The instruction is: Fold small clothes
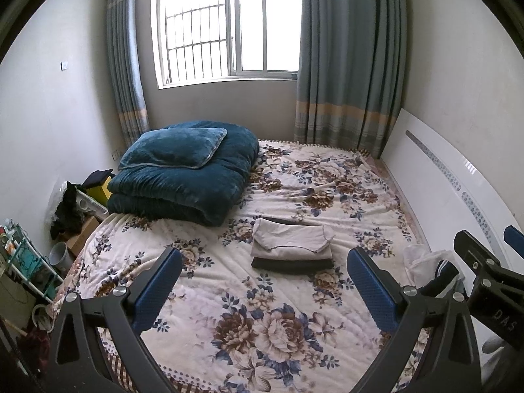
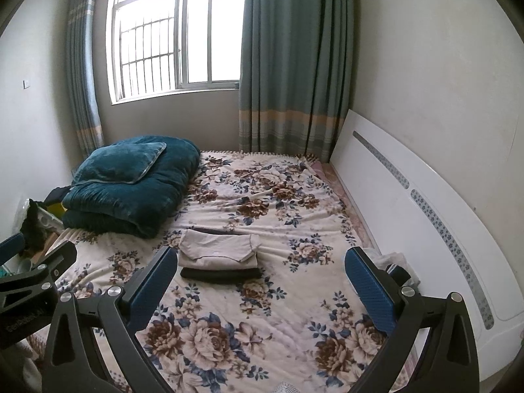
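A folded beige garment (image 1: 291,240) lies on top of a folded black garment (image 1: 291,266) in the middle of the floral bed; the stack shows in the right wrist view too, beige (image 2: 218,250) over black (image 2: 221,274). A small heap of unfolded white and dark clothes (image 1: 429,263) lies at the bed's right edge by the headboard, also in the right wrist view (image 2: 398,267). My left gripper (image 1: 265,281) is open and empty, held above the near bed. My right gripper (image 2: 262,281) is open and empty beside it, and shows in the left wrist view (image 1: 484,245).
A folded teal quilt with a pillow (image 1: 183,170) sits at the bed's far left. The white headboard (image 1: 452,180) runs along the right. Boxes, a bucket and a rack (image 1: 29,262) crowd the floor at the left. A window and curtains (image 1: 350,65) are behind.
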`<state>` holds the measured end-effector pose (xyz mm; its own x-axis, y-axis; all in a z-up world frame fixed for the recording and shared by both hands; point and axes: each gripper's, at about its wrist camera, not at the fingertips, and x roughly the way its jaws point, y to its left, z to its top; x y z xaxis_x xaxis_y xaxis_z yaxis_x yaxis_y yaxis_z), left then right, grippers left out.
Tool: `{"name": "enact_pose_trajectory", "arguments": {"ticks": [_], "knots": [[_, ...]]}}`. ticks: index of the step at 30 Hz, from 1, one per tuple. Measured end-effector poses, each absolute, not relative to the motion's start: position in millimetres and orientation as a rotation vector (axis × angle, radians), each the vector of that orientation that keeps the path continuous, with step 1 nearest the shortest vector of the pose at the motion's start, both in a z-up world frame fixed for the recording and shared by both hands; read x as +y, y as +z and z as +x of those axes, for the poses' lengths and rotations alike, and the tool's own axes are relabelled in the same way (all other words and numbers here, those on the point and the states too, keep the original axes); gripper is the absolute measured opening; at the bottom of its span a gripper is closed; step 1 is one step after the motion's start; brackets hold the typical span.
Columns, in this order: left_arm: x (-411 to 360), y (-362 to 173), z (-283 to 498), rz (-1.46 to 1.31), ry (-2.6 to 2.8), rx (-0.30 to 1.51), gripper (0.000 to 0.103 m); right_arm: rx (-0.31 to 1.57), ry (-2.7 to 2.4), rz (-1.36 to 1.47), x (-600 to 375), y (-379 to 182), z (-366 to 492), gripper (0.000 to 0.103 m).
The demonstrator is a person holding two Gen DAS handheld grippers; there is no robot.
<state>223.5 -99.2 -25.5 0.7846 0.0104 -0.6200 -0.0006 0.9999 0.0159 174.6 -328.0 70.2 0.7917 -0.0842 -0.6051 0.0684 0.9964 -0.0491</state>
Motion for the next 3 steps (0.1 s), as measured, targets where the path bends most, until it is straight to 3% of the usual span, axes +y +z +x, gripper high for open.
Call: {"name": "enact_pose_trajectory", "arguments": {"ticks": [3], "knots": [[-95.5,-26.1,218.6,0.011,0.011,0.664,0.103,0.652,-0.082,-0.024,-326.5,69.8,175.9,0.103]]}}
